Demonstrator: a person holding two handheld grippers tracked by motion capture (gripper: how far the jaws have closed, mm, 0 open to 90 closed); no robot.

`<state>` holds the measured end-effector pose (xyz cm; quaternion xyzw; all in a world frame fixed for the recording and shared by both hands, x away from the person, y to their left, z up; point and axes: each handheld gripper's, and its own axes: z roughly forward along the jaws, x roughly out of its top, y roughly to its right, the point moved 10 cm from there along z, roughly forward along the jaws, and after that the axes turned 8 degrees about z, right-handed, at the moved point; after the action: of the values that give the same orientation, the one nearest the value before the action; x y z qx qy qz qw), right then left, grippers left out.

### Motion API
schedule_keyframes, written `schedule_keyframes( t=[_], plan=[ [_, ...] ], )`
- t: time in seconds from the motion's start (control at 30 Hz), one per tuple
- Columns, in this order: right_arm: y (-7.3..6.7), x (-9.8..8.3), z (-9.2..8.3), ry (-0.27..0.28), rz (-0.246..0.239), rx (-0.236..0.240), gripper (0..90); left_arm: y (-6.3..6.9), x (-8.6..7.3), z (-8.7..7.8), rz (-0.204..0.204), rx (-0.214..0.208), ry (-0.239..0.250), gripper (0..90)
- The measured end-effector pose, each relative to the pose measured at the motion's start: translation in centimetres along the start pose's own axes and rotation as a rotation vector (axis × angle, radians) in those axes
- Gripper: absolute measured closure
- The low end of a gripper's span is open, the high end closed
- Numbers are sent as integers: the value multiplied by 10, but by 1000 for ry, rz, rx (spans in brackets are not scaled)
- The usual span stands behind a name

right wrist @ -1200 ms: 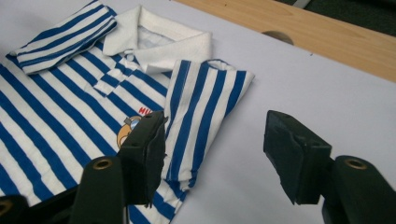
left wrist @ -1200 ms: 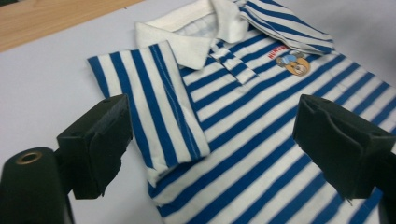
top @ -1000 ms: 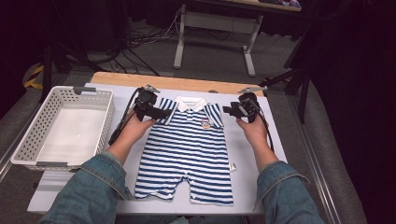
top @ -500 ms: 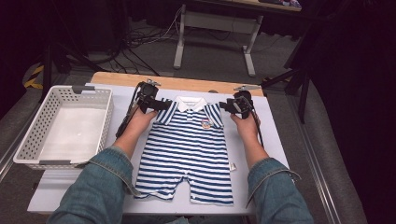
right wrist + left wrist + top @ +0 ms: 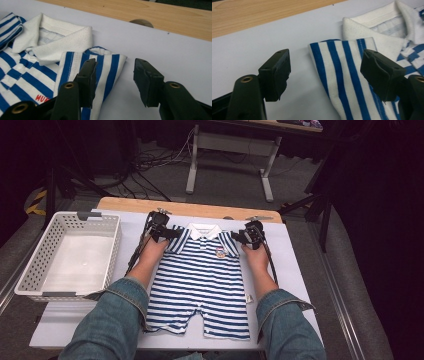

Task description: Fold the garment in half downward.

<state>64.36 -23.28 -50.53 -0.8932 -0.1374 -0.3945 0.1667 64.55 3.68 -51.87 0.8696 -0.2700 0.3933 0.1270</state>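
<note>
A blue-and-white striped baby romper (image 5: 205, 280) with a white collar (image 5: 202, 231) lies flat on the white sheet. My left gripper (image 5: 172, 234) is low at its left sleeve (image 5: 339, 75). Its jaws have just been closing, and in the left gripper view (image 5: 328, 67) they still stand apart, with the sleeve's folded end between them and the pads off it. My right gripper (image 5: 236, 237) is at the right sleeve (image 5: 105, 62). In the right gripper view (image 5: 116, 75) it is open, one jaw over the stripes and the other over bare sheet.
A white plastic basket (image 5: 114, 251) stands to the left of the romper with nothing inside. The table's wooden edge (image 5: 200, 210) runs just beyond the collar, with a round hole (image 5: 141, 23) in it. Bare white sheet (image 5: 295, 270) lies to the right.
Both hands have sunk lower onto the sleeves, and the right gripper has drifted slightly inward toward the collar. The romper has not moved.
</note>
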Motion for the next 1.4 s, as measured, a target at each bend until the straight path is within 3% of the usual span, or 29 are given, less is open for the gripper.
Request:
schedule_keyframes(
  t=[0.23,0.37,0.43,0.47,0.53,0.6,0.67,0.7,0.8,0.93,1.17,1.23,1.4],
  plan=[
    [5,-7,10,-15,4,-20,593,-9,-6,8,-25,27,-13,332],
    [4,-6,12,-11,0,-23,644,-7,-5,10,3,44,-11,380],
    [0,-7,12,-15,-6,-4,752,-4,-4,11,8,40,-10,461],
    [0,-7,12,-15,-6,-4,752,-3,-4,11,15,35,-11,461],
    [-3,-7,12,-18,-16,0,801,0,-3,11,28,19,-10,545],
    [-4,-7,12,-21,-24,7,880,7,-2,10,32,-21,-14,708],
    [-5,-7,10,-26,-27,10,891,9,-1,7,58,11,-34,848],
    [-6,-6,8,-25,-24,15,893,10,0,6,73,24,-38,864],
    [-8,-1,-1,-11,-14,38,894,11,3,0,75,32,-34,872],
    [-13,4,-15,-1,-46,52,896,15,6,-11,72,17,-19,873],
    [-32,11,-49,58,-102,109,895,29,18,-49,72,-2,92,874],
    [-36,12,-59,76,-110,129,895,33,20,-60,56,-21,126,874],
    [-49,6,-84,112,-136,175,896,46,20,-86,76,-38,172,874]
  ],
)
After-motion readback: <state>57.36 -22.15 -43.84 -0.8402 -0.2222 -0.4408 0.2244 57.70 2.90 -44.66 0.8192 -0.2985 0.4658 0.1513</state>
